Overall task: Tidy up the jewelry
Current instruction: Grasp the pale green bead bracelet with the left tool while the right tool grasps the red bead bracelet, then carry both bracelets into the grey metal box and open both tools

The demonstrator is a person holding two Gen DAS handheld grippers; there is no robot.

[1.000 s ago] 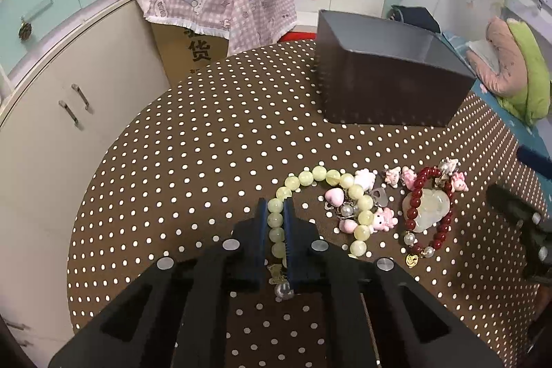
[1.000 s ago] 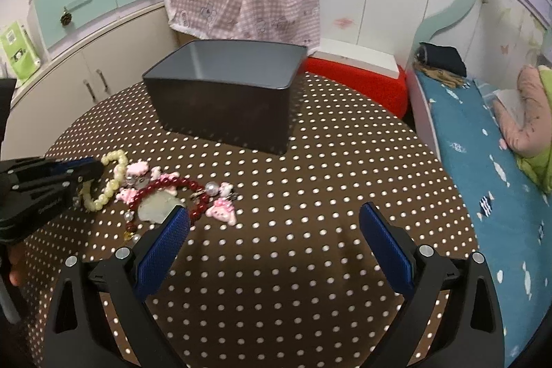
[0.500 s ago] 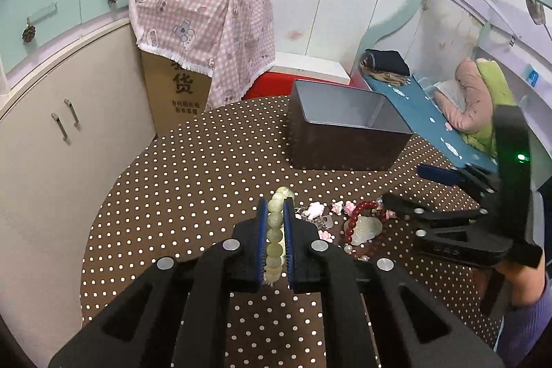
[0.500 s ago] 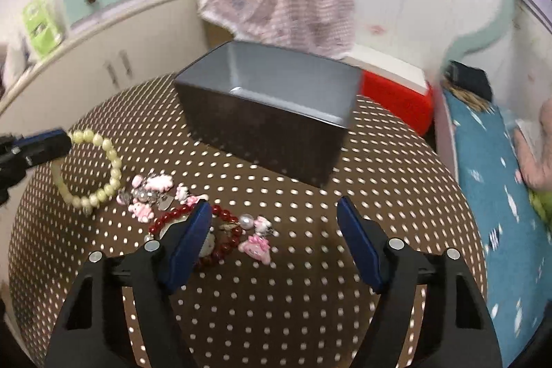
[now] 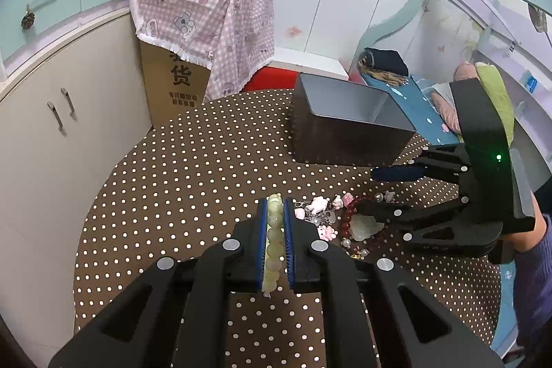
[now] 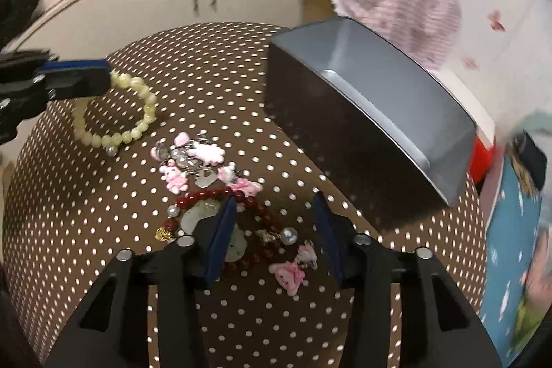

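At lower centre of the left wrist view, left gripper is clamped on the pale bead bracelet, beads lined up between its blue pads; in the right wrist view the bracelet hangs as a loop above the dotted table at upper left. Right gripper, lower centre, jaws about half apart and closing, straddles the red bead bracelet, one pad over its pale pendant; no firm grip visible. Pink charms lie between the bracelets. Grey box sits open at upper right, contents not visible
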